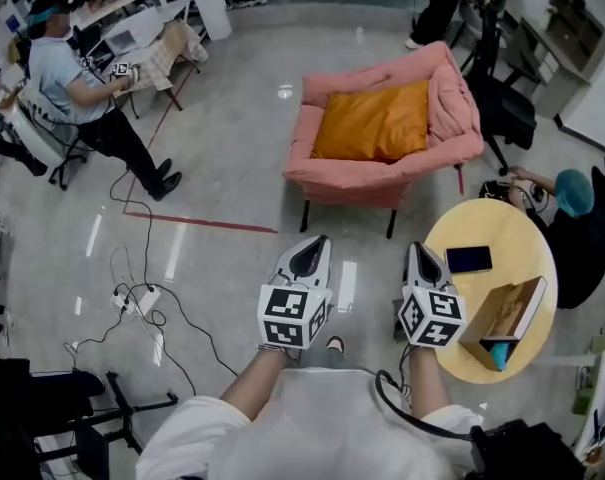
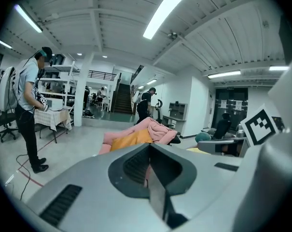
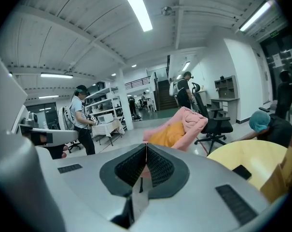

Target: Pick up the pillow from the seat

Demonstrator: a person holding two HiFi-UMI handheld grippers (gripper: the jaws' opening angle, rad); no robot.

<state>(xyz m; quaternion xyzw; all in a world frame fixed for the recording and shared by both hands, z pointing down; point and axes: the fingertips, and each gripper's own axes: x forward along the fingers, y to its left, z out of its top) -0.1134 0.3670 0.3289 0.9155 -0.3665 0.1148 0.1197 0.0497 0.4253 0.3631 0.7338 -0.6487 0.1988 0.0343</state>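
I had both the left gripper (image 1: 318, 243) and the right gripper (image 1: 419, 250) pressed together on nothing, well short of the pink armchair (image 1: 327, 180), where the orange pillow (image 1: 374, 121) lay on the seat.

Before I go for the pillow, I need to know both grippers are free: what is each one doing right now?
Left gripper: shut, holding nothing.
Right gripper: shut, holding nothing.

A dark phone (image 1: 468, 259) and a cardboard box (image 1: 504, 313) lie on the round yellow table (image 1: 502, 230); cables (image 1: 187, 320) cross the floor (image 1: 222, 168)
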